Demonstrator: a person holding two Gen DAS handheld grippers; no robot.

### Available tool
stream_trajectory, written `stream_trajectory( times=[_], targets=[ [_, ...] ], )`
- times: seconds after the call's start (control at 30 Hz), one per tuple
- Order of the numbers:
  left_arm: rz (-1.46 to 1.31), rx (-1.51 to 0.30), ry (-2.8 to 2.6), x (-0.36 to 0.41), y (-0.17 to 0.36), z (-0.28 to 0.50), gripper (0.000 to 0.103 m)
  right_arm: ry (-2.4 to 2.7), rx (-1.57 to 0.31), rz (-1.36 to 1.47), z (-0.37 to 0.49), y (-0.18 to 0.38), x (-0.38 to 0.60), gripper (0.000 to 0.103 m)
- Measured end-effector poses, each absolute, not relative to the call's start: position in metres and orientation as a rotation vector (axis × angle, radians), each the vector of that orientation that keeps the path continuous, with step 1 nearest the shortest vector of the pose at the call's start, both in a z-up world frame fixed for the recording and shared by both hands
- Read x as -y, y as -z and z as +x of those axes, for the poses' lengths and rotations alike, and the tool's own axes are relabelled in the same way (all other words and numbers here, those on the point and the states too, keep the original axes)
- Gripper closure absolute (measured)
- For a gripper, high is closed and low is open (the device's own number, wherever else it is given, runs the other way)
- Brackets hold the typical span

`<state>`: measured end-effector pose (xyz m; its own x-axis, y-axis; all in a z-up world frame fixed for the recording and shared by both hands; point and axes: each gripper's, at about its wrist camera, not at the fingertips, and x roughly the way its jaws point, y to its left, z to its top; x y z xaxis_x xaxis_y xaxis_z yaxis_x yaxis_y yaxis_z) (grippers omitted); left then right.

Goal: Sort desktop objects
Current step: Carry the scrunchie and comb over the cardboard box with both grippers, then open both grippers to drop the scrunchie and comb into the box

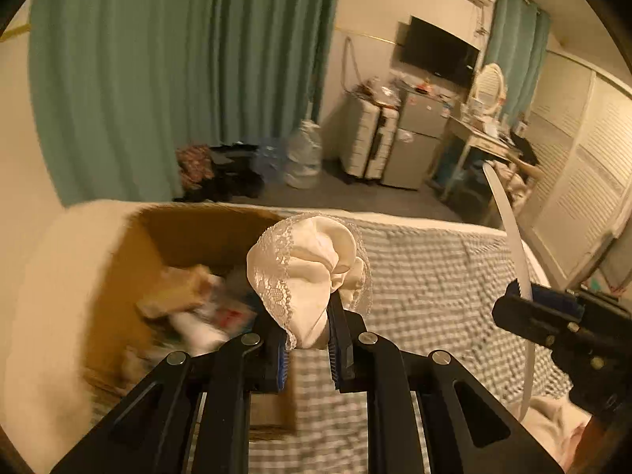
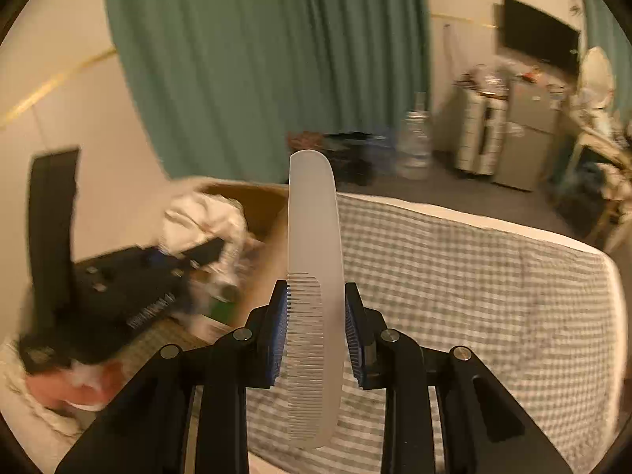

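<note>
Two grippers: both carrying stuff, nothing's down yet.
Left gripper: pinching a cream lace scrunchie, hanging over the cardboard box on the left, probably for dropping in.
Right gripper: clamping a frosted white comb upright, waiting over the checked bedspread, right of the box.

bed: gingham cover | cardboard box on left part

Dim warm-lit bedroom, teal curtains on cream walls, wall-mounted dark television, small grey fridge beside a white suitcase, grey floor, checked bedspread, white louvred wardrobe doors.
</note>
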<state>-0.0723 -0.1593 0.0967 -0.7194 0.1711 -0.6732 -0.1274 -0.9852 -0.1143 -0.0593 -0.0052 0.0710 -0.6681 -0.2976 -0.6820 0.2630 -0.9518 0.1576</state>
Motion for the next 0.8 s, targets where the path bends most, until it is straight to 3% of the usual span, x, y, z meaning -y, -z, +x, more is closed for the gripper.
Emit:
stream_trajectory(
  times=[0.23,0.43,0.47,0.5,0.53,0.57,0.6,0.73,0.8],
  targets=[
    [-1.217,0.207,-2.851,0.247,-0.055,-0.088,0.087,2.409,0.098,1.114,-0.099,-0.051,0.084,0.077],
    [-1.345,0.198,-2.794,0.267,0.0,-0.103,0.086,2.335,0.163,1.213,-0.149,-0.008,0.116,0.076],
    [-1.349,0.199,-2.789,0.265,0.003,-0.105,0.08,2.338,0.176,1.218,-0.157,-0.005,0.113,0.076],
    [-1.351,0.19,-2.789,0.265,0.007,-0.107,0.071,2.344,0.194,1.226,-0.162,-0.001,0.115,0.066],
    [-1.358,0.161,-2.792,0.262,0.011,-0.111,0.043,2.351,0.204,1.231,-0.167,0.0,0.116,0.057],
    [-1.368,0.142,-2.788,0.262,0.012,-0.114,0.023,2.372,0.206,1.23,-0.172,0.0,0.115,0.04],
    [-1.373,0.13,-2.772,0.261,0.014,-0.117,0.022,2.416,0.199,1.228,-0.175,-0.005,0.122,0.034],
    [-1.381,0.077,-2.748,0.261,0.006,-0.108,0.021,2.545,0.16,1.139,-0.17,-0.026,0.125,0.033],
    [-1.36,0.087,-2.759,0.265,-0.005,-0.103,0.019,2.591,0.171,1.104,-0.163,-0.04,0.113,0.023]
  ],
)
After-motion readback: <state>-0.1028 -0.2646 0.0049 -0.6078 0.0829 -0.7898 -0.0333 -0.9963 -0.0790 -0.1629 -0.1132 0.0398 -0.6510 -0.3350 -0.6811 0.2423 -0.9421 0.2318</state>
